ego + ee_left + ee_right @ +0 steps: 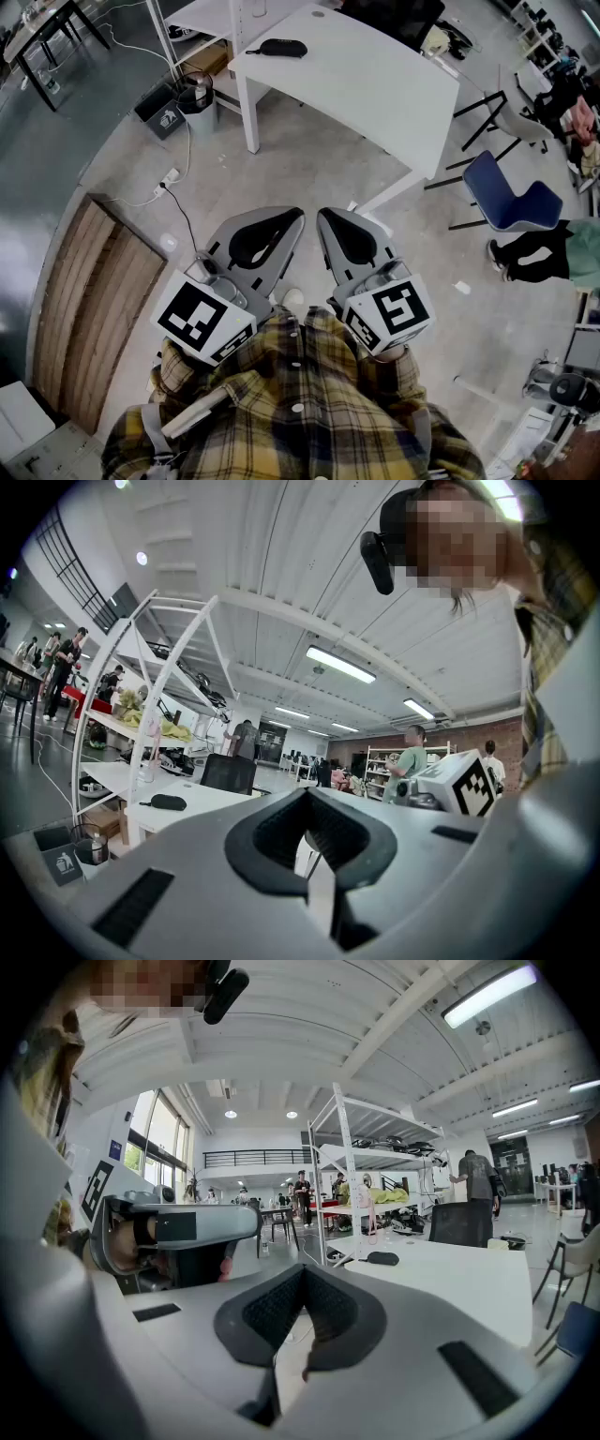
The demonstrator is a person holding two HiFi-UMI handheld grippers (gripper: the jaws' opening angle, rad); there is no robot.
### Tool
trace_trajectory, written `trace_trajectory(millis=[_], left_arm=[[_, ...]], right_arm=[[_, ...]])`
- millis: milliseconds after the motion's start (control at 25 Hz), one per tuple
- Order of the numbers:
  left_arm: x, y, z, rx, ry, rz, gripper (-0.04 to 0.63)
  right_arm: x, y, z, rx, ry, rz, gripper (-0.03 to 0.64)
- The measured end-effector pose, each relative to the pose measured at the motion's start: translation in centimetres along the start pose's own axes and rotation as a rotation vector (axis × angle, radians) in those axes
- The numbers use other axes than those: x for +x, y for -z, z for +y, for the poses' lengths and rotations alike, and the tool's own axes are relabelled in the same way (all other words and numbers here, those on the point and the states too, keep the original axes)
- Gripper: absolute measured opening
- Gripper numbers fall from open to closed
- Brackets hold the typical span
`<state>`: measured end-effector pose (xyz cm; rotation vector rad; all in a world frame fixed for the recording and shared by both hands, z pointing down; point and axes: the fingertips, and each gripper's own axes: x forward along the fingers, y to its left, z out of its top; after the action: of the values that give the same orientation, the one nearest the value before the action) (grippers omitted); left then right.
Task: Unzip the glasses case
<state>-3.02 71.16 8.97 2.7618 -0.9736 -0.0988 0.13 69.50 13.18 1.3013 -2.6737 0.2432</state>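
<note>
The left tool is held out from the plaid shirt, its jaws fully together with nothing between them. Well ahead of it, the dark glasses case lies near a corner of the white surface; it is too small to tell whether its zip is done up. The right tool, just beside the left, is likewise closed and empty.

surface: white table | on it: black glasses case, near corner
</note>
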Motion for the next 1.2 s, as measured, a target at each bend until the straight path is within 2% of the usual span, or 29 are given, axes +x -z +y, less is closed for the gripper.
trace_trajectory(millis=[400,760,960,1200], left_arm=[[2.5,0.6,-1.2,0.002,0.01,0.012,0.005],[3.1,1.5,-1.5,0.003,-0.036,0.01,0.005],[3.6,1.6,0.7,0.001,-0.063,0.003,0.005],[5.2,1.1,6.7,0.008,-0.07,-0.002,0.005]], right_arm=[[-1.1,0.4,-2.1,0.015,0.005,0.004,-0.002],[-1.9,1.2,-3.4,0.027,-0.02,0.014,-0.002],[-0.2,1.4,-4.3,0.029,-0.028,0.022,-0.002],[5.5,1.0,-5.9,0.021,-0.02,0.026,-0.002]])
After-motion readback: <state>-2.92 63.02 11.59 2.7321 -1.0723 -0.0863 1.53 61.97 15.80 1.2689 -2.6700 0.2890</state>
